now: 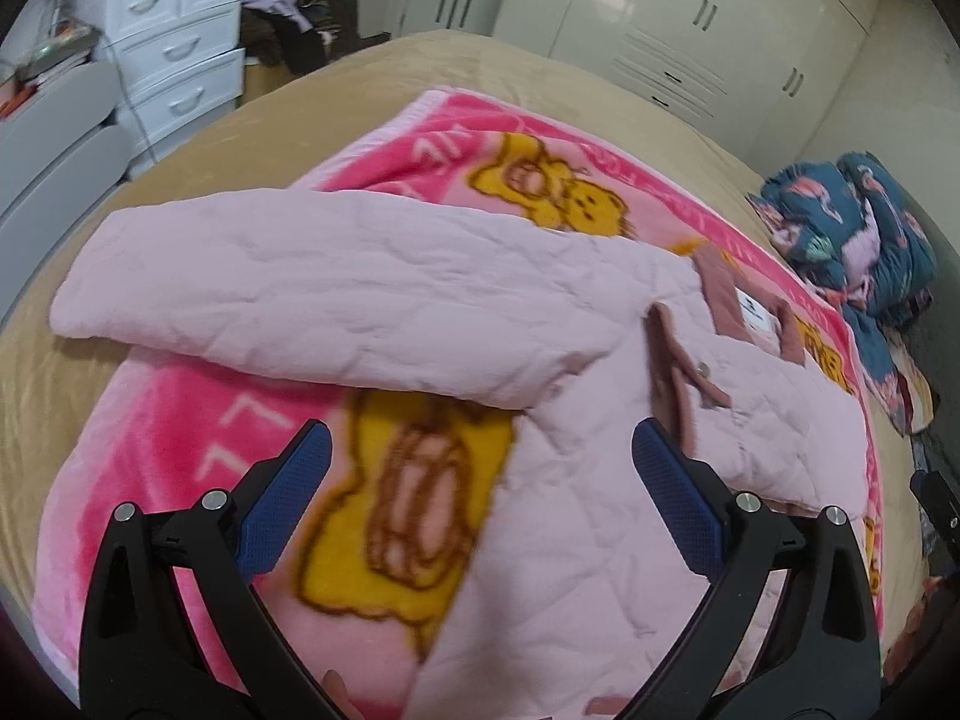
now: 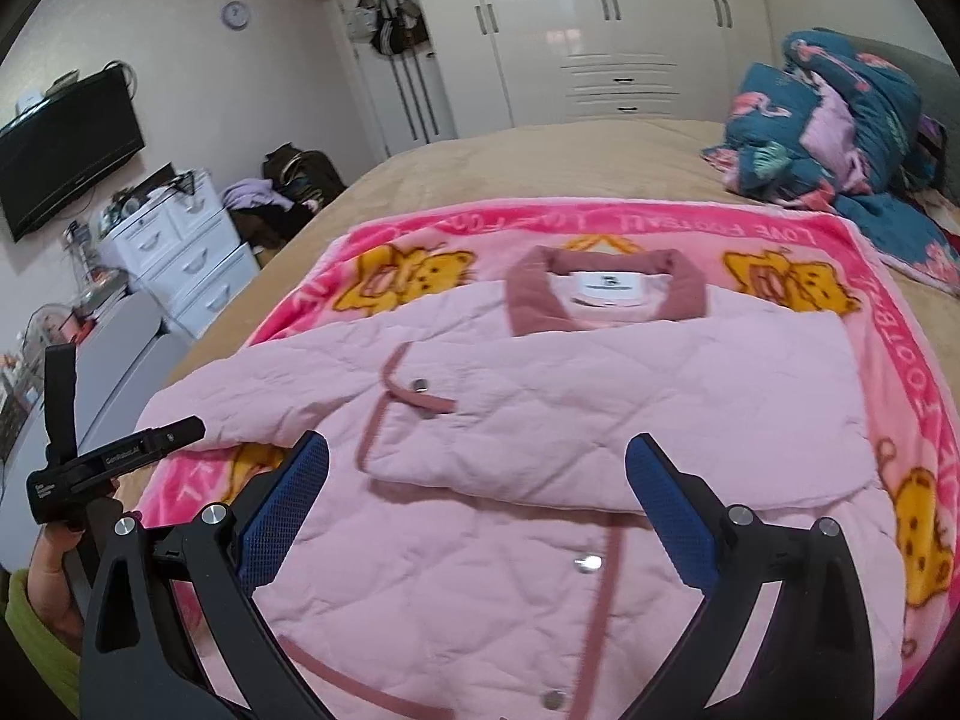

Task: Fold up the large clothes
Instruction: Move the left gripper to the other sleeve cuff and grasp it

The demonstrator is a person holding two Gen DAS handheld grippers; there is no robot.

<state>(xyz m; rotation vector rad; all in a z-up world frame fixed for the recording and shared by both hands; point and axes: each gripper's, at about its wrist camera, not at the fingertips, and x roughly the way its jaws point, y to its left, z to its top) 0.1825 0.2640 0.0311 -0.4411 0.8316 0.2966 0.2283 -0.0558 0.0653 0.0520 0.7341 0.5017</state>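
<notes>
Both tongs, left tongs (image 1: 480,480) and right tongs (image 2: 477,480), gape wide over one pink quilted jacket (image 2: 540,396), gripping nothing. It lies face up on one pink bear blanket (image 2: 888,324) on the bed (image 2: 540,150), collar (image 2: 606,276) farthest away. One sleeve (image 2: 660,420) is folded across the chest; the other sleeve (image 1: 300,294) stretches out sideways ahead of the left tongs, likely theirs to take.

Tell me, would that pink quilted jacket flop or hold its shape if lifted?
Probably flops: the pink quilted jacket already lies folded with soft creases. Its padding suggests light bulk. On the fleecy blanket, it would likely drag rather than slide.
</notes>
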